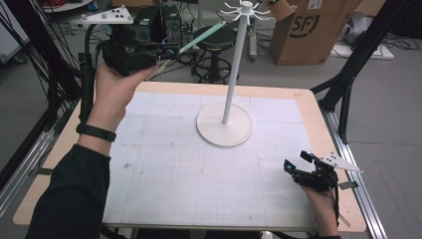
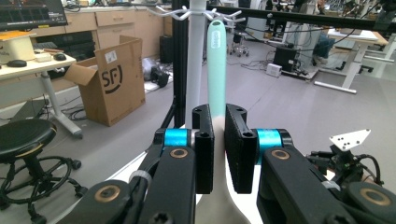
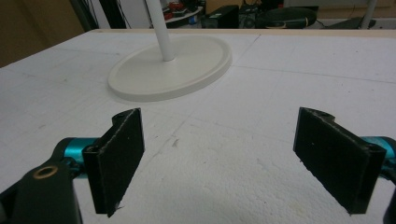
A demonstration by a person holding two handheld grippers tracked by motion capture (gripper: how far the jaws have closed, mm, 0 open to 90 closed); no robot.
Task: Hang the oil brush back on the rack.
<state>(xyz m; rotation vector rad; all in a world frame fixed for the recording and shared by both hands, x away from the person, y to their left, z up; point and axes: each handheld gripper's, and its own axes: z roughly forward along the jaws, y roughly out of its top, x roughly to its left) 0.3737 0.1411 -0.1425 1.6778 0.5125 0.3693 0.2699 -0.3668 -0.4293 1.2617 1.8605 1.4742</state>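
A person's left hand holds my left gripper (image 1: 166, 51) raised above the table's far left corner. It is shut on a mint-green utensil handle (image 1: 201, 36) that points up and right toward the hooks (image 1: 245, 10) of a white stand (image 1: 234, 74). In the left gripper view the handle (image 2: 216, 70) rises from between the closed jaws of the left gripper (image 2: 218, 149), its tip just below the hooks (image 2: 187, 11). The stand's round base (image 1: 224, 127) sits mid-table. My right gripper (image 1: 297, 162) rests low at the table's right front, open, nothing between its pads (image 3: 116, 158); the base (image 3: 173, 65) lies ahead.
A white gridded foam board (image 1: 174, 169) covers the wooden table. Behind the table stand a black stool (image 1: 214, 40) and an open cardboard box (image 1: 308, 30). Black frame legs (image 1: 348, 74) rise at the right, cables and a dark rail at the left.
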